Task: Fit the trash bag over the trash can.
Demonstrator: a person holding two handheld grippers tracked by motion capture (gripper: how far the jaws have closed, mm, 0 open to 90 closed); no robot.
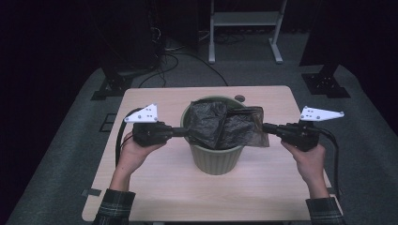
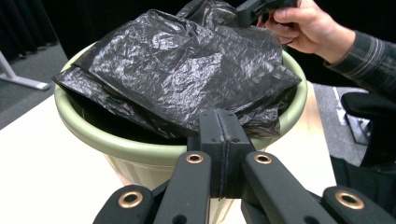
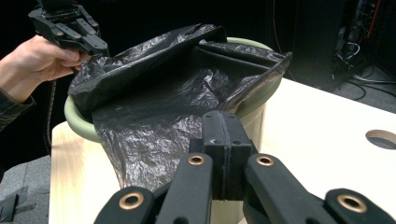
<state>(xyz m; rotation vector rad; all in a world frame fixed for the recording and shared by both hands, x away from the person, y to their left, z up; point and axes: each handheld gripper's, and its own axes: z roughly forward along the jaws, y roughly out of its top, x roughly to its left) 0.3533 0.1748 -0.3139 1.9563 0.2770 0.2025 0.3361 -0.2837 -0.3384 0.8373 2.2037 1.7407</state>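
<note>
My left gripper and right gripper each clamp an edge of the black bin bag over the green bin. My right gripper view shows the table hole; my left gripper view shows the bag's crumpled top.

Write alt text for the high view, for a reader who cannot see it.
Two hand-held claws pinch opposite edges of a black plastic bag over a green bin on a light wooden table. The left claw grips the bag's left edge, the right claw its right edge, which hangs over the bin's rim.
</note>
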